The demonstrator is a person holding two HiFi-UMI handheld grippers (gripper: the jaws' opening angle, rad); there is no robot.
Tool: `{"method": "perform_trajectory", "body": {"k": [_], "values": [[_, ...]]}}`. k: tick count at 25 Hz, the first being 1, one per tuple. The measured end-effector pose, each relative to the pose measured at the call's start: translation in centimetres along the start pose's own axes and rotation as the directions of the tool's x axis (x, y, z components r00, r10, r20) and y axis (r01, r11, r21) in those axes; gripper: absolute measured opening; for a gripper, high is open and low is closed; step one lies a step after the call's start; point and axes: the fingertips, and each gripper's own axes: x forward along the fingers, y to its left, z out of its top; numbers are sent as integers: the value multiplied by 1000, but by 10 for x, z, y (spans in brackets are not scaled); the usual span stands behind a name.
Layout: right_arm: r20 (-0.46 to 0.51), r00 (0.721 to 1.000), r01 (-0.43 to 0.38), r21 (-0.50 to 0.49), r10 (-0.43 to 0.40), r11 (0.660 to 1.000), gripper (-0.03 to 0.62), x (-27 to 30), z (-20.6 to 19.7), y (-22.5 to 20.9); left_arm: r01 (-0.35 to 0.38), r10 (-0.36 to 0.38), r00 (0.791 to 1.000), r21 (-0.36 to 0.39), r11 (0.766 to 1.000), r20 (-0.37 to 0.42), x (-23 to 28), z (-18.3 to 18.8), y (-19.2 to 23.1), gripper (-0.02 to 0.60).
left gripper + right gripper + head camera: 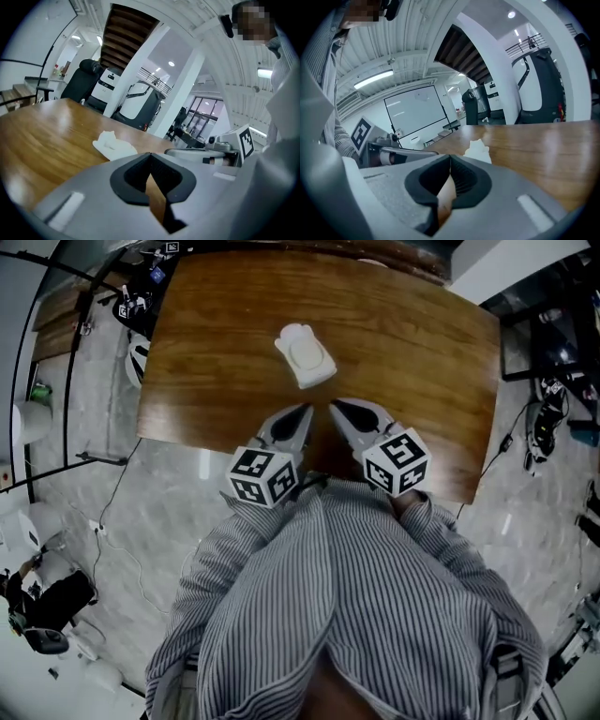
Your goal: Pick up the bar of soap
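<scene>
A white bar of soap (306, 352) lies on a white paw-shaped dish (316, 374) in the middle of the brown wooden table (216, 343). Both grippers hover side by side over the table's near edge, short of the soap and pointing towards it. My left gripper (306, 412) is shut with nothing in it. My right gripper (335, 407) is shut and empty too. In the left gripper view the soap (114, 145) lies ahead and left of the closed tips (150, 156). In the right gripper view the soap (477, 151) sits just beyond the closed tips (450, 158).
The table's near edge (197, 442) runs under the grippers. Cables (112, 512) trail over the marble floor to the left, near a black railing (66, 381). Black equipment and cables (548, 418) stand right of the table. A dark chair (86, 79) stands beyond the table's far side.
</scene>
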Motion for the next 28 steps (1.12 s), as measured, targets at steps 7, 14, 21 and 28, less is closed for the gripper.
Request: {"method": "perform_trajectory", "body": {"k": [7, 14, 21, 28], "values": [[-2, 999, -42, 55, 42, 998, 3, 19, 7, -13, 59, -24, 993, 321, 945, -112, 24, 38, 31, 3], [40, 999, -29, 70, 26, 997, 3, 22, 14, -28, 379, -100, 905, 677, 631, -414, 56, 33, 41, 3], [33, 998, -50, 119, 46, 992, 3, 23, 14, -41, 628, -12, 756, 721, 293, -654, 81, 27, 68, 191], [2, 992, -123, 153, 124, 981, 3, 31, 4, -33, 797, 75, 604, 603, -37, -793, 97, 14, 89, 239]]}}
